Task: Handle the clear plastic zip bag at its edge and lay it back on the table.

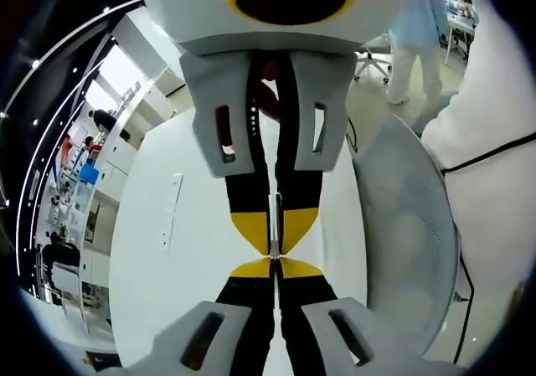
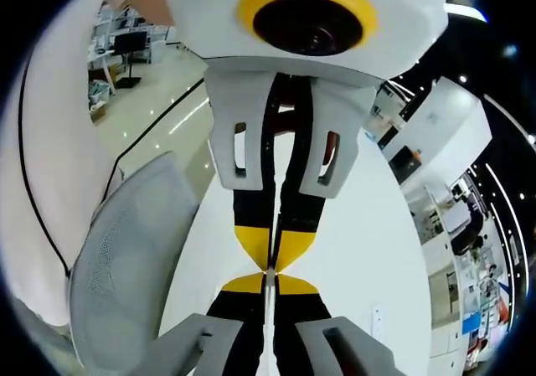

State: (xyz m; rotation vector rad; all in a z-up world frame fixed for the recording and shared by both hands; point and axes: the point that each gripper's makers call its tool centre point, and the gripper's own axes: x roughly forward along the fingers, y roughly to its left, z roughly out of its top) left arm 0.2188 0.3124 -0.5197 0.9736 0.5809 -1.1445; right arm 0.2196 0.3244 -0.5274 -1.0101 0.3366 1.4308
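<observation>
1. At 9 o'clock in the left gripper view, the white table [image 1: 167, 250] is being seen, running up toward 12.
2. At the centre, the left gripper [image 1: 275, 265] is being held with its jaws pressed together. The right gripper [image 1: 275, 248] is being brought down from 12, jaws likewise together, tip to tip.
3. A thin pale line [image 1: 276, 204] is being pinched between the jaws. It is being judged as the clear plastic zip bag edge-on, though this cannot be told for certain.
4. At 3 o'clock, a grey mesh chair [image 1: 410, 225] is being shown.
5. For a clean lay-down, both grips are best being kept at the very edge and lowered level together.
6. Being counted: two grippers, one table, one chair.
</observation>
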